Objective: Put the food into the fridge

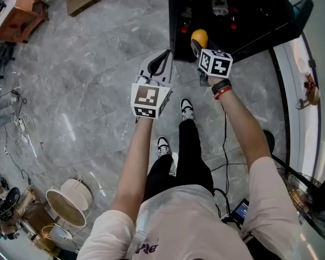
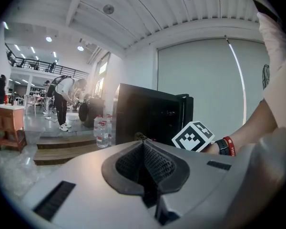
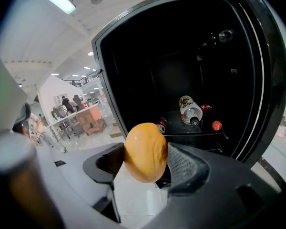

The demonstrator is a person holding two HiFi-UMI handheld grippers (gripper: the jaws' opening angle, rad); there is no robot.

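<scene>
Clamping orange food (image 3: 144, 144), right hand-held gripper (image 3: 146, 162)

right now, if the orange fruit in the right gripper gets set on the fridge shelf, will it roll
The orange fruit looks rounded and smooth, so it would probably roll on the shelf unless nestled against the lying bottle. It keeps its shape between the jaws of the right gripper, so it seems firm, not squashy.

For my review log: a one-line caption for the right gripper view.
Right gripper clamps an orange food item before the open black fridge, bottles on its shelf.
</scene>
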